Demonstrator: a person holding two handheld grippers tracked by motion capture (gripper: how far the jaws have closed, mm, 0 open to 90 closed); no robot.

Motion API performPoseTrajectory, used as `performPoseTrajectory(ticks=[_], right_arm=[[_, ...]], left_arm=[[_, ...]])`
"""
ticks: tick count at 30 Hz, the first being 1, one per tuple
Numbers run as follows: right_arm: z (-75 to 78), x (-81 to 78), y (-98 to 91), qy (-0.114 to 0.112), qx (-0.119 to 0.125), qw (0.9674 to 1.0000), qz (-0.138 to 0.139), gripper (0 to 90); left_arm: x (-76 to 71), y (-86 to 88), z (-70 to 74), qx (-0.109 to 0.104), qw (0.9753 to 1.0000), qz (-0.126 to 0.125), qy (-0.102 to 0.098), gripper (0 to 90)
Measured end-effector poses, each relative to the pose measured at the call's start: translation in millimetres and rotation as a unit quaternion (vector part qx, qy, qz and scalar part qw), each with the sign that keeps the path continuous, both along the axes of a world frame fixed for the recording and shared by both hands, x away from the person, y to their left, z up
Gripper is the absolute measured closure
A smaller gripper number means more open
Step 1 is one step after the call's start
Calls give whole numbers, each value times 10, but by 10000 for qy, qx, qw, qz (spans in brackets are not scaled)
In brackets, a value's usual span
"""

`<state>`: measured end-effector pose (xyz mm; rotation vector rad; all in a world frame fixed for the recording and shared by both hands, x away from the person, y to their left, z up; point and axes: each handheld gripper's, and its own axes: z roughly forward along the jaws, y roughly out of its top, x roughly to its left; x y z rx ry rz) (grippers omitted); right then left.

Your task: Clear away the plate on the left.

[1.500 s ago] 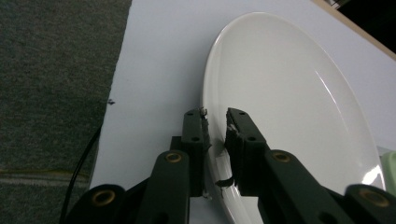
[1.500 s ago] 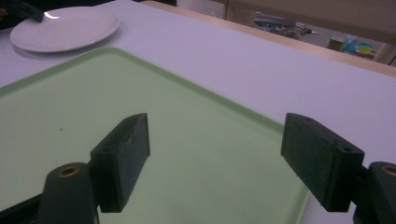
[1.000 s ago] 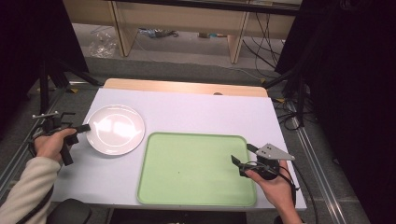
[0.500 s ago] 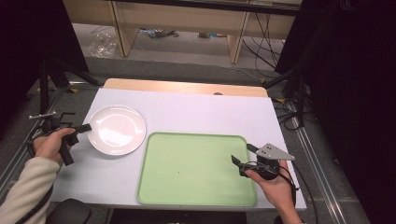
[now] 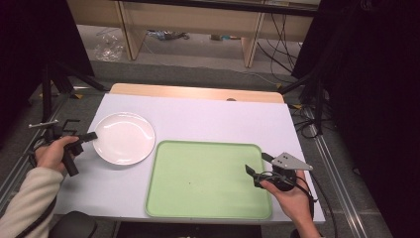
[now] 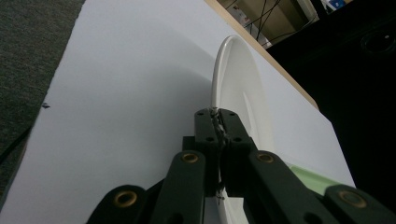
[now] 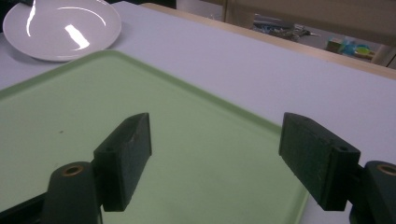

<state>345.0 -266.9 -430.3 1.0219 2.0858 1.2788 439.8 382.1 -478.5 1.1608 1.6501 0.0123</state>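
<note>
Plate [image 5: 124,137] lies on the bench [image 5: 208,119] at its left side, just beside the tray [image 5: 208,181], with a thin strip of bench between the two rims. The left tongs [image 5: 90,136] are clamped on the plate's left rim, close to the bench's left edge, where the floor drops away. The right tongs [image 5: 257,171] hover over the tray's right part with their jaws spread wide and nothing between them. Behind plate and tray a broad band of bare bench runs back to the wooden far edge; the tray's front rim lies near the bench's front edge.

From above, the plate's whole round shows, but the grip on it is small and hard to read. The left gripper view settles it: the left tongs [image 6: 218,133] pinch the thin white rim of the plate [image 6: 238,79], pads tight on both faces. The right gripper view looks low across the tray [image 7: 70,116] through the right tongs [image 7: 215,149], showing its raised rim and the plate [image 7: 60,28] beyond its far corner.
</note>
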Motion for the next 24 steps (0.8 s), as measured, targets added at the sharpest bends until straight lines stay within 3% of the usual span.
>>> performPoseTrajectory(ticks=[24], right_arm=[[3, 3, -7, -64, -21, 10000, -5, 264]], left_arm=[[-5, 0, -15, -388, 9992, 20, 58, 869]])
